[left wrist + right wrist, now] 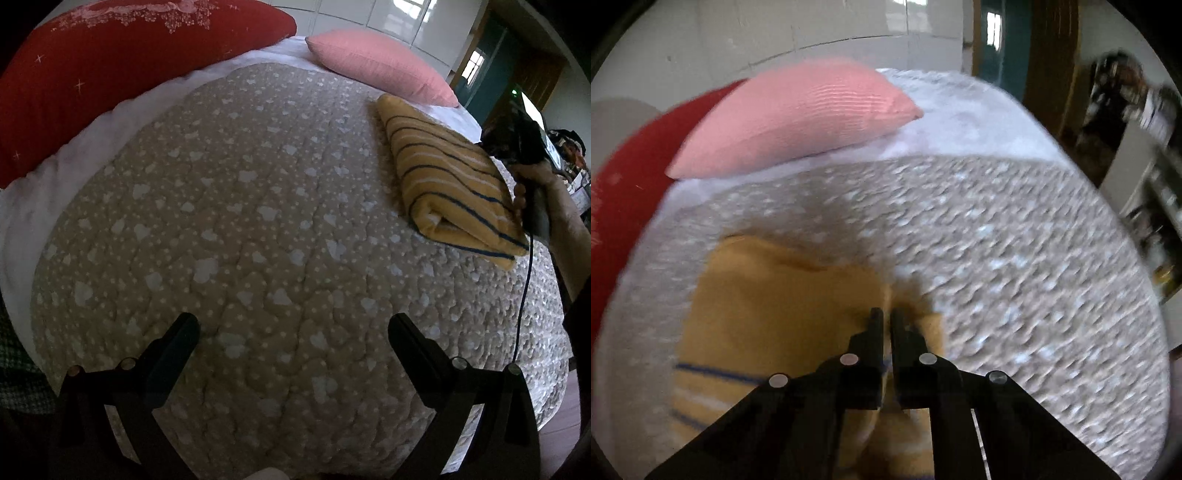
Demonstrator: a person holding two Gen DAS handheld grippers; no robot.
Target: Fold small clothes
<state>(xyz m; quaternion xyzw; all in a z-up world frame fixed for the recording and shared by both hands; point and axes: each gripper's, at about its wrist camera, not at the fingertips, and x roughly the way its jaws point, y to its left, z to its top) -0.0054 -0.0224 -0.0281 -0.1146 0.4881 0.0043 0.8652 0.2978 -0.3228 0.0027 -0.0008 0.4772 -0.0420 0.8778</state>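
Observation:
A folded yellow garment with dark blue and white stripes [447, 173] lies on the beige quilt at the right of the left wrist view. My left gripper [293, 326] is open and empty, low over the quilt, well left of the garment. My right gripper [886, 314] is shut, its fingertips over the garment [783, 302], which fills the lower left of the blurred right wrist view. I cannot tell whether fabric is pinched between the fingers. The hand holding the right gripper body [532, 173] shows at the garment's right edge in the left wrist view.
The beige quilt with white shapes [258, 221] covers the bed. A red pillow [110, 66] and a pink pillow [380, 66] lie at the head end; the pink pillow [798, 114] shows beyond the garment. A cable [524, 288] hangs down the bed's right side. Cluttered shelves [1160, 221] stand right.

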